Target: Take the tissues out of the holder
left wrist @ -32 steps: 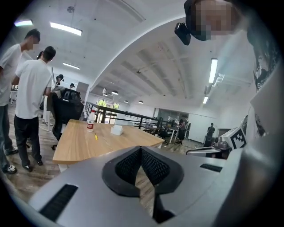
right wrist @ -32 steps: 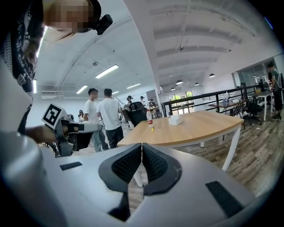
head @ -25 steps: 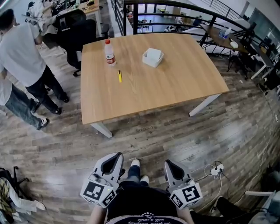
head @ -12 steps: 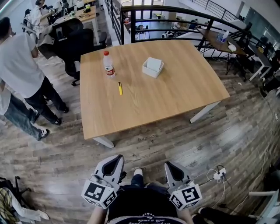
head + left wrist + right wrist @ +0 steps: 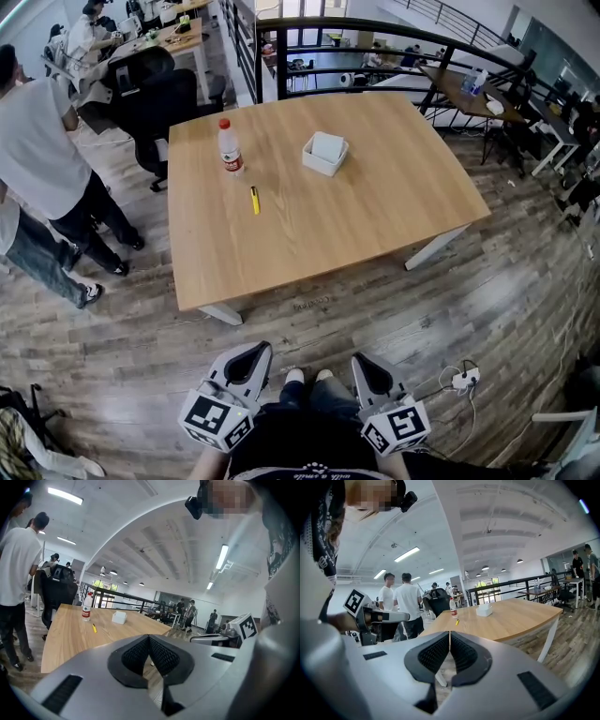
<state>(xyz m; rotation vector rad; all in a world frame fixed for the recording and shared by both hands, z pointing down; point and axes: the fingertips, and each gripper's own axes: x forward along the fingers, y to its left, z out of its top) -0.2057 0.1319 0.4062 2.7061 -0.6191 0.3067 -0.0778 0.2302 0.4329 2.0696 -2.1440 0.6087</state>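
A white tissue holder (image 5: pixel 325 154) with tissues in it stands on the far half of the wooden table (image 5: pixel 375 206); it also shows small in the left gripper view (image 5: pixel 119 617) and the right gripper view (image 5: pixel 484 611). Both grippers are held low by the person's waist, well short of the table. The left gripper (image 5: pixel 255 352) is shut, its ribbed pads meeting with nothing between them (image 5: pixel 149 641). The right gripper (image 5: pixel 361 361) is shut and empty too (image 5: pixel 449 639).
On the table stand a water bottle with a red cap (image 5: pixel 229 148) and a yellow pen (image 5: pixel 254 200). People (image 5: pixel 42 159) and black office chairs (image 5: pixel 159 98) are at the left. A black railing (image 5: pixel 375 37) runs behind; a cable and plug (image 5: pixel 459 380) lie on the floor.
The table has drifted slightly up and left in the head view as the person stepped. Both grippers stay shut by the waist, a little lower in the frame.
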